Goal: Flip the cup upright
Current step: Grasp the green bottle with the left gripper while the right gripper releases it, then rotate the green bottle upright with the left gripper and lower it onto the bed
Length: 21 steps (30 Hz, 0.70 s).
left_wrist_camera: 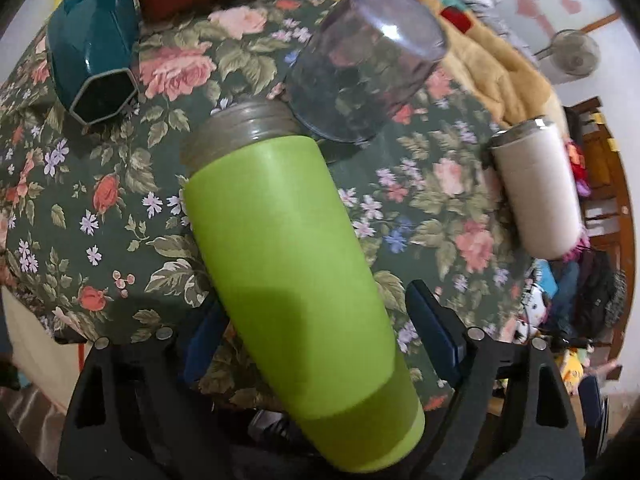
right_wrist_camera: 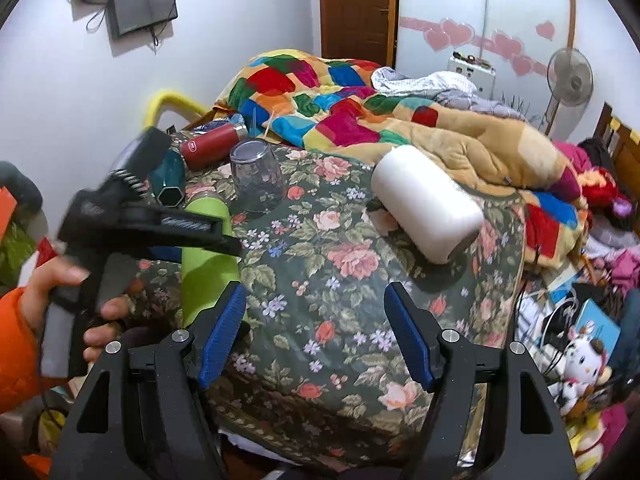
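On floral tablecloth (left_wrist_camera: 100, 216), green cup (left_wrist_camera: 296, 280) lies on side, threaded grey mouth pointing far, base near me. My left gripper (left_wrist_camera: 316, 340) spread wide, pads either side of cup body, grip not clearly closed. My right gripper (right_wrist_camera: 316, 336) wide open over bare cloth, holding nothing. Clear glass (left_wrist_camera: 364, 64) upside down just beyond cup mouth. Teal cup (left_wrist_camera: 94, 48) far left, white tumbler (left_wrist_camera: 536, 188) right, both on sides

Glass (left_wrist_camera: 364, 64) crowding green cup (left_wrist_camera: 296, 280) rim.
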Motion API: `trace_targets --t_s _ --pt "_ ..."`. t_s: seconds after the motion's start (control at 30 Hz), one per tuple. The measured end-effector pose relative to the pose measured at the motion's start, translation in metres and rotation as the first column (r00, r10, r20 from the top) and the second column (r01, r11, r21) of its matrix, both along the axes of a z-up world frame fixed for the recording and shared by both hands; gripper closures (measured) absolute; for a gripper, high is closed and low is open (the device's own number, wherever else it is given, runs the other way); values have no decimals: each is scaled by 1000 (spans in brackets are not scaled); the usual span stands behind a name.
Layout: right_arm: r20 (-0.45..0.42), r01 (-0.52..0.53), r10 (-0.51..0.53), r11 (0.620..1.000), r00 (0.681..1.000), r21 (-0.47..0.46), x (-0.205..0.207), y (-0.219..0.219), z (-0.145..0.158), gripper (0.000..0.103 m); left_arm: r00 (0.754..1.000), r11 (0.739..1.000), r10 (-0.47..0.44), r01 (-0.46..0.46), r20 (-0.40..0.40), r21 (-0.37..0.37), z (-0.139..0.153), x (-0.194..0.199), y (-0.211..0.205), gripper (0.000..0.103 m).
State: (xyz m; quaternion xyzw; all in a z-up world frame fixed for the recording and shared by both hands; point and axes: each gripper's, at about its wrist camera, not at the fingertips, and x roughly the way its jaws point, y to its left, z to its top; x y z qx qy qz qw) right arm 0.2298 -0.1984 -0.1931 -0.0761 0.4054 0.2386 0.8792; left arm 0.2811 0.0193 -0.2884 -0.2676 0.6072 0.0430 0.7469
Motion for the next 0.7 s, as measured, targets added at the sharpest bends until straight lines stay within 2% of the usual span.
trace_targets --t_s 0.07,0.17,0.23,0.43,0.53,0.7 --pt "-4 5 -4 1000 1000 6 -2 -6 -1 34 1000 1000 14 -13 -4 21 0 3 -1 18" --pt "-8 10 -9 1000 1000 12 -5 -11 -4 34 1000 996 19 -19 1 90 2 10 -6 28" --pt "-10 13 -13 1000 1000 12 -7 -14 -5 34 1000 994 14 -16 23 108 3 12 -10 29" --pt "-1 29 -29 1000 1000 9 -11 -21 -3 34 992 976 -89 68 95 207 16 7 -33 38" --pt "12 38 -38 999 999 2 -12 -22 1 34 981 968 -123 86 149 235 35 1 -41 40" --pt "26 56 -56 998 998 9 -11 -26 6 34 942 940 -200 108 268 324 77 -16 -53 40"
